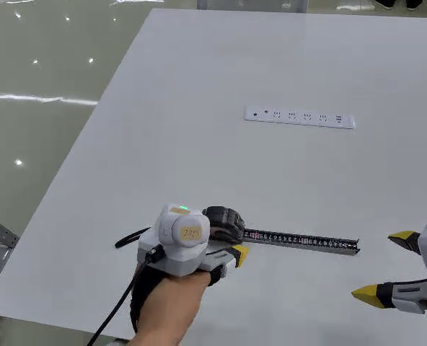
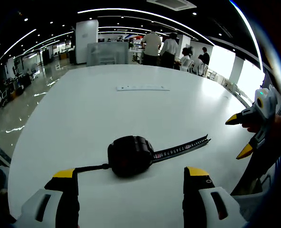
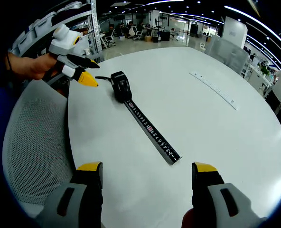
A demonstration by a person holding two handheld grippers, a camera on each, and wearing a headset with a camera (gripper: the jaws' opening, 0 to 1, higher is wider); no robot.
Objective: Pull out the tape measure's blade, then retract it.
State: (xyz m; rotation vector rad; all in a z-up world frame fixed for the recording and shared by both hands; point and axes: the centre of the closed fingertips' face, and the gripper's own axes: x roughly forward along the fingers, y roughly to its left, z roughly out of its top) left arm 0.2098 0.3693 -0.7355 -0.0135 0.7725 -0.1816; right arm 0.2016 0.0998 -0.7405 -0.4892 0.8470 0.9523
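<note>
Two claws over the white table (image 1: 199, 108).

Head view: my left gripper (image 1: 231, 251), gripped by my hand (image 1: 170, 303) at lower centre, hides part of the tape measure (image 1: 224, 220). The blade (image 1: 300, 241) lies out to the right. My right gripper (image 1: 381, 265) is cut off at the lower right edge, jaws apart.

Left gripper view: jaws wide, case just ahead, clear of both tips.

Right gripper view: jaws wide, blade end just ahead, mid-frame.
</note>
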